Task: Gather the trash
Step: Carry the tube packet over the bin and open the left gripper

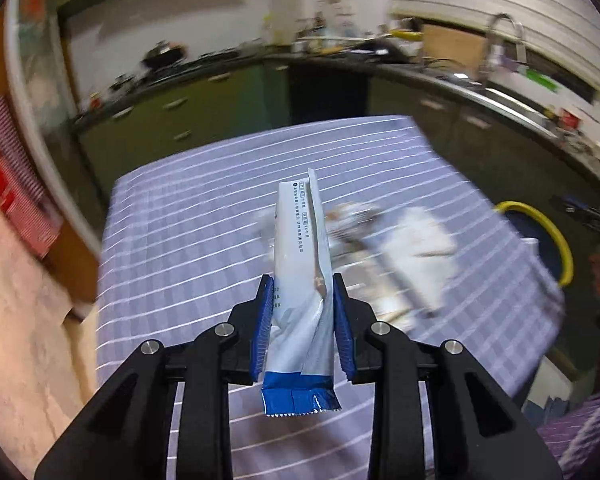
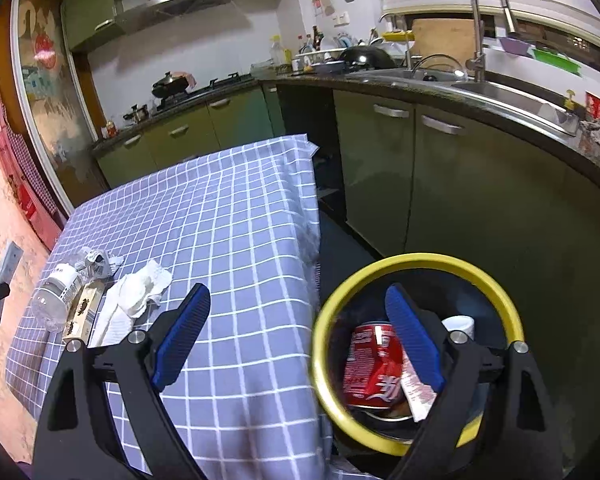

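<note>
My left gripper [image 1: 300, 284] is shut on a white and blue snack wrapper [image 1: 298, 248] and holds it above the checked tablecloth [image 1: 180, 240]. My right gripper [image 2: 298, 296] is open and empty, over the table edge beside the yellow-rimmed trash bin [image 2: 496, 280]. The bin holds a red soda can [image 2: 372, 364], a white cup [image 2: 460, 324] and a pale wrapper [image 2: 414, 392]. On the table lie a clear plastic bottle [image 2: 56, 292], a tan packet [image 2: 84, 308], crumpled white tissue [image 2: 140, 288] and a crumpled printed wrapper [image 2: 98, 260]. The bin's rim [image 1: 556, 236] and the blurred trash [image 1: 416, 244] also show in the left wrist view.
Green kitchen cabinets [image 2: 400, 160] and a dark counter with a sink [image 2: 512, 96] and tap stand close behind the bin. A stove with pots [image 2: 172, 84] is at the back. A wall with red hangings [image 2: 20, 184] is on the left.
</note>
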### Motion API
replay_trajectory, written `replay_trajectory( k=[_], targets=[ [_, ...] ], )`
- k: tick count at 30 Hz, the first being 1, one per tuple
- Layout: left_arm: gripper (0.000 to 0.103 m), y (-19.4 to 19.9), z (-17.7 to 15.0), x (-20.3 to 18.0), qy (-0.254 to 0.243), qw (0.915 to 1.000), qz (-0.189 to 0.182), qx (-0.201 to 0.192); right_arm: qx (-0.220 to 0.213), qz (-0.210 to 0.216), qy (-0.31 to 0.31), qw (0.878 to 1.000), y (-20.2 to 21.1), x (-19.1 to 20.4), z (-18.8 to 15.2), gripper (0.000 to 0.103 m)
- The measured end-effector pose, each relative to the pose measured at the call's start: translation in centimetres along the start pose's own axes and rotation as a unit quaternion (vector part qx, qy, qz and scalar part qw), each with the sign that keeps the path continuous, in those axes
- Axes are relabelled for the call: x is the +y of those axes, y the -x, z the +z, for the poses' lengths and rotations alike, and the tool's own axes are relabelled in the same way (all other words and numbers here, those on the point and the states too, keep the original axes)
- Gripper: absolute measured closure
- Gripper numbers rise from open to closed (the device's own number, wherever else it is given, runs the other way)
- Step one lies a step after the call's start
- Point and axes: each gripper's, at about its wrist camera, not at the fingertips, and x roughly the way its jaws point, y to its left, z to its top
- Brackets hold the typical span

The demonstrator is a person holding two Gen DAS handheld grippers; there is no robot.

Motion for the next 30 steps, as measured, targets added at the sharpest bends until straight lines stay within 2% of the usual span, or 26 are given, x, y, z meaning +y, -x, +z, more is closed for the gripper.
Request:
replay_trajectory(
  k=[4,8,12,16,20,24,28,29,30],
  targets=[
    [0.074,-0.8,1.7,-6.4,-0.044,0.9967,-0.069,-0.004,-0.017,-0.017,-0.018,1.0,2.2,-2.9,-0.5,0.019],
    [0.074,-2.8,3.3,-13.9,-0.094,0.9855,-0.141,0.005,-0.03,-0.045,-0.041,0.998,4.5,-6.5,-1.3,0.018],
    [0.074,-5.6,4.9,-22.4,-0.145,0.9665,-0.211,0.02,-0.043,-0.08,-0.07,0.993,7.0,-10.4,-2.4,0.018],
    [0.074,-8.1,5.9,-29.5,-0.181,0.9501,-0.251,0.035,-0.048,-0.1,-0.094,0.989,8.4,-13.3,-3.5,0.018],
    [0.074,-10.7,6.6,-35.5,-0.21,0.9378,-0.271,0.054,-0.046,-0.109,-0.112,0.987,8.8,-15.4,-4.5,0.018],
    [0.074,-13.4,6.9,-39.7,-0.219,0.9349,-0.272,0.065,-0.042,-0.112,-0.124,0.985,9.0,-16.8,-5.4,0.018],
    [0.073,-16.0,7.3,-42.2,-0.215,0.9352,-0.272,0.073,-0.04,-0.112,-0.13,0.984,9.0,-17.5,-5.7,0.018],
    [0.069,-16.3,7.3,-42.4,-0.213,0.9362,-0.271,0.07,-0.04,-0.113,-0.131,0.984,9.0,-17.5,-5.8,0.018],
    [0.052,-16.7,7.4,-42.8,-0.212,0.9381,-0.266,0.066,-0.04,-0.113,-0.131,0.984,9.0,-17.6,-5.8,0.018]
  ],
)
